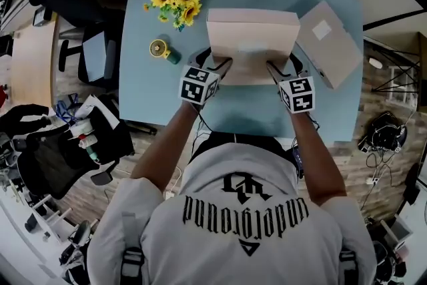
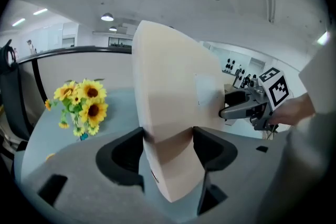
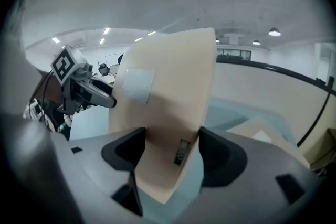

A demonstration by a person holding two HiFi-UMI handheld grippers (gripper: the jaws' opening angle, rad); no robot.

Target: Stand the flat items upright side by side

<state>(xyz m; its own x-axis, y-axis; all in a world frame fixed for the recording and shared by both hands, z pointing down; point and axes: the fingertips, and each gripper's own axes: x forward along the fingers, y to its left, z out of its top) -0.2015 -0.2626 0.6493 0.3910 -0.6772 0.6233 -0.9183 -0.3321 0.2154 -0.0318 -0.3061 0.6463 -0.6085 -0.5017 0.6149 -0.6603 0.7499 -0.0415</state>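
At table centre, 12 o'clock from the person: flat beige cardboard box point(image 1: 252, 37) clamped by both tools. The left gripper point(image 1: 220, 67) is on its 7 o'clock end, the right gripper point(image 1: 277, 70) on its 5 o'clock end, jaws pressed on its faces. It's tipped toward upright, probably not set down. At 3 o'clock, the second flat cardboard box with white label point(image 1: 328, 43) lies flat on the light-blue table point(image 1: 147, 97). Neither stands yet.
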